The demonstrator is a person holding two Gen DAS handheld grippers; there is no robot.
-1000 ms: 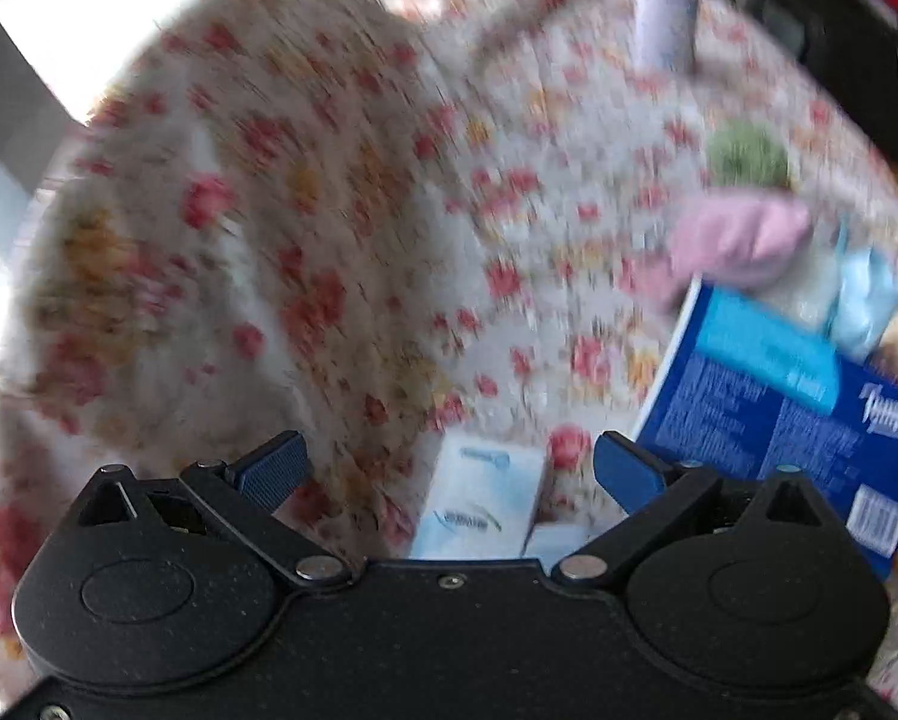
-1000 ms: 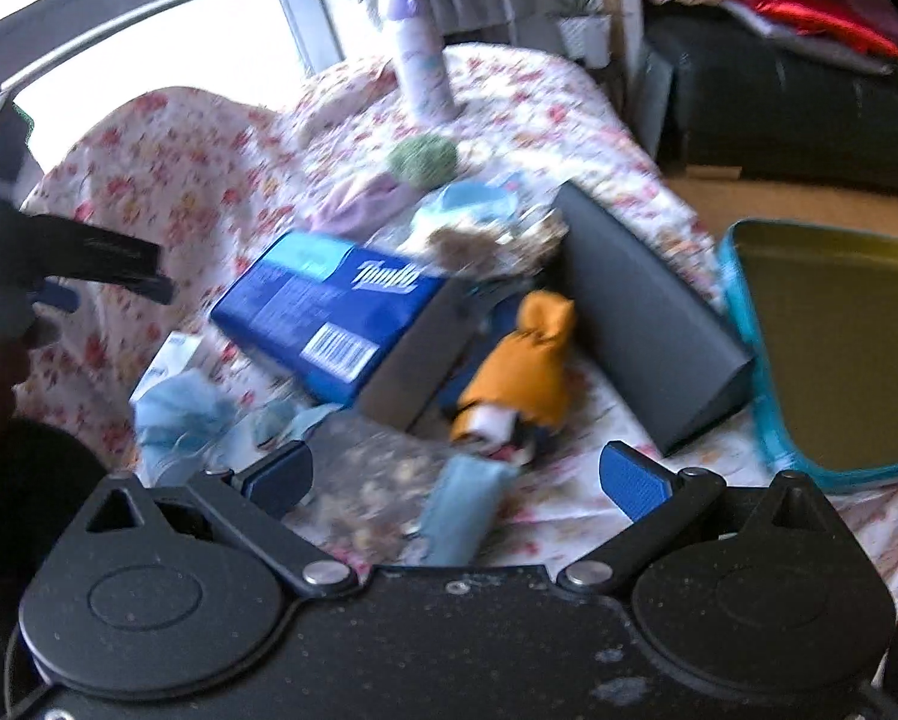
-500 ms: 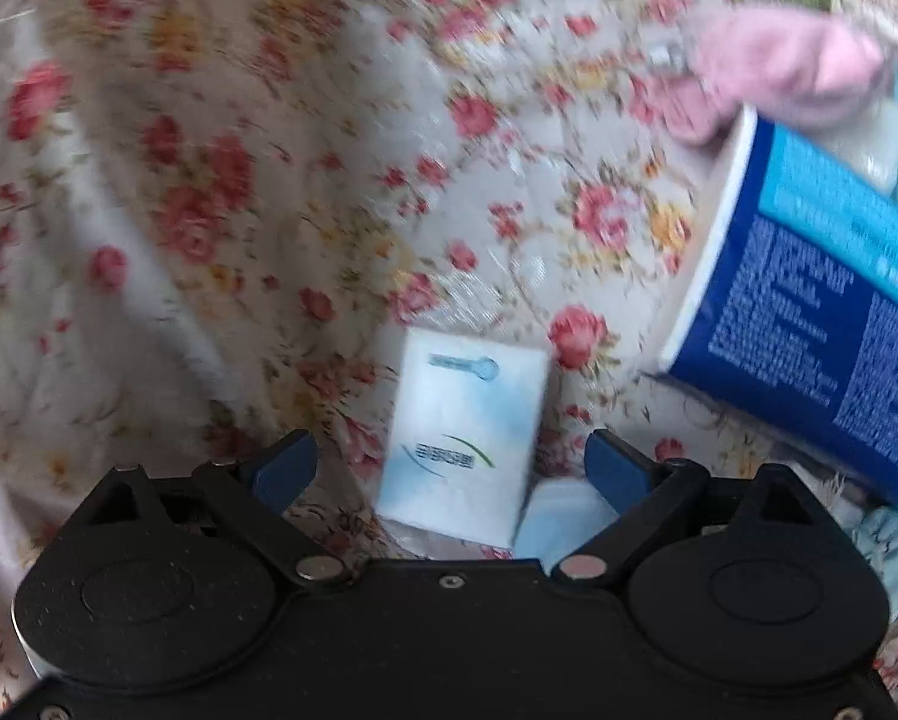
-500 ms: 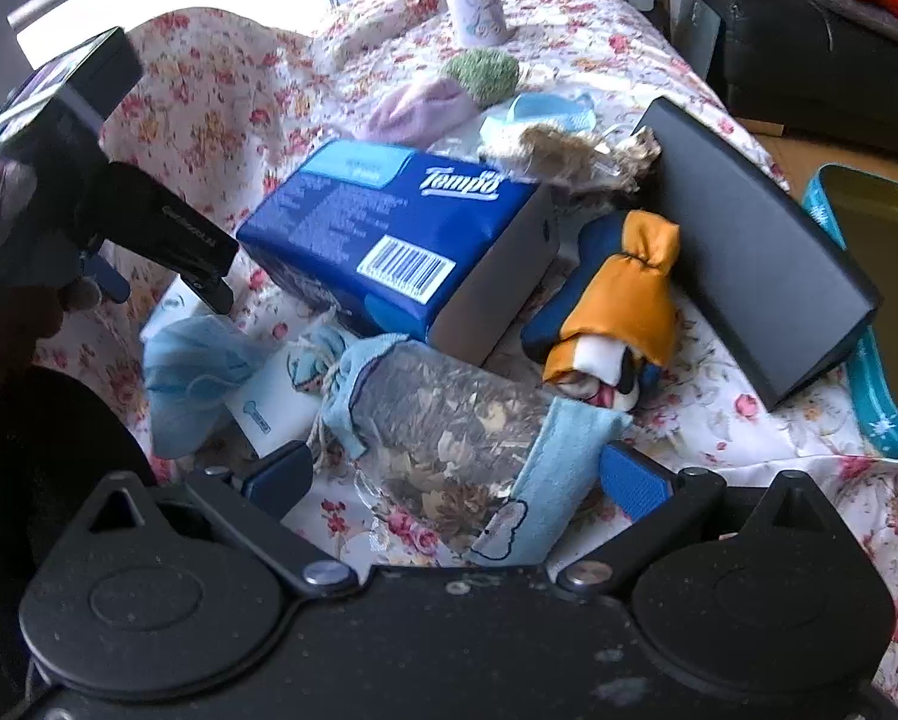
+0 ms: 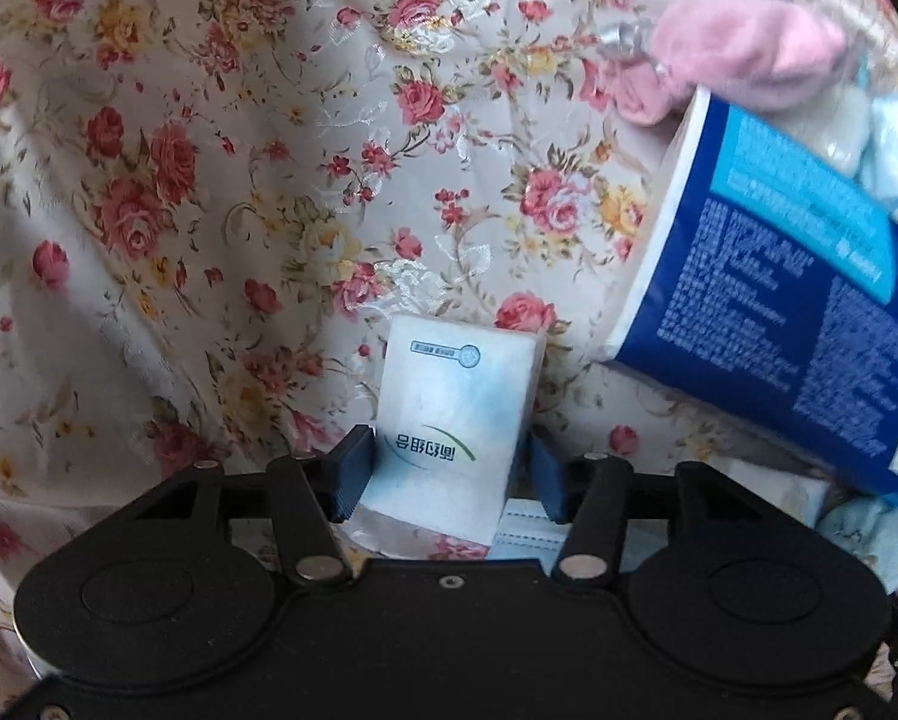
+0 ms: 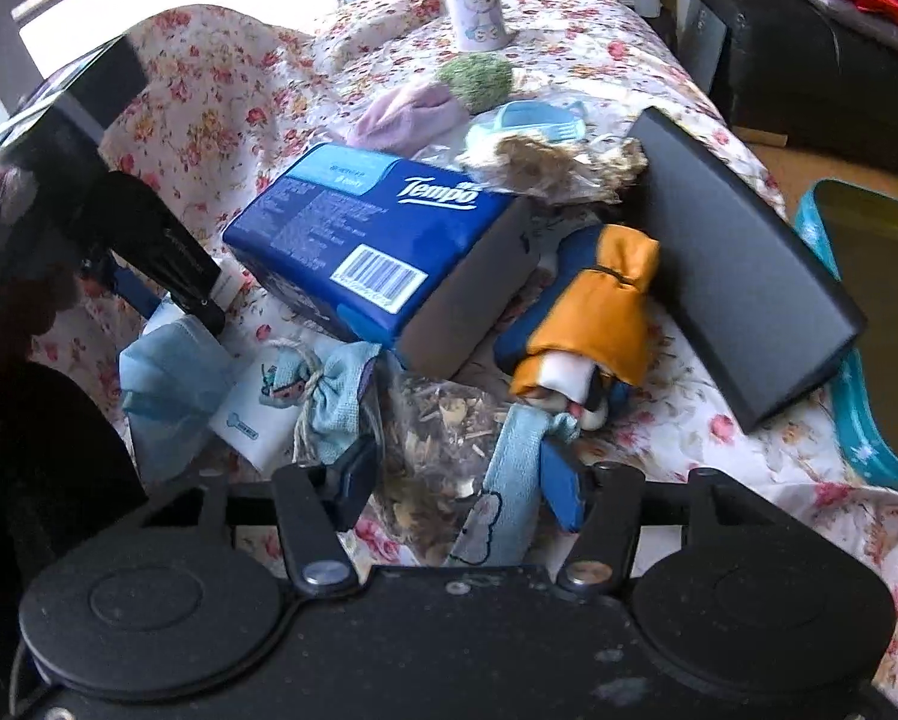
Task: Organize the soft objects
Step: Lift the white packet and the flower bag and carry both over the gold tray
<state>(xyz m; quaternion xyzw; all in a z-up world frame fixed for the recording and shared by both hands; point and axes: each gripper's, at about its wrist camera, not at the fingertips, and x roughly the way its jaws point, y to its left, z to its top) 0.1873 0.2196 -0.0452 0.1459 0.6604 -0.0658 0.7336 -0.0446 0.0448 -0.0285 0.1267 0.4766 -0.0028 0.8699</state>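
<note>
Left claw [image 5: 446, 474], just closed, clenches the small white tissue pack [image 5: 455, 420] on the flowered table cloth [image 5: 209, 180] beside the blue tissue box [image 5: 779, 312], while right claw [image 6: 458, 480], closing, straddles the clear herb sachet [image 6: 443, 450].

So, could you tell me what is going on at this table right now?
A person with a gripper in each hand is sorting soft things on a floral tablecloth. The left gripper has just closed on a small white tissue pack. The right gripper has been closing around a clear sachet of dried herbs; whether its pads press yet is unclear. A blue tissue box lies nearby.
</note>
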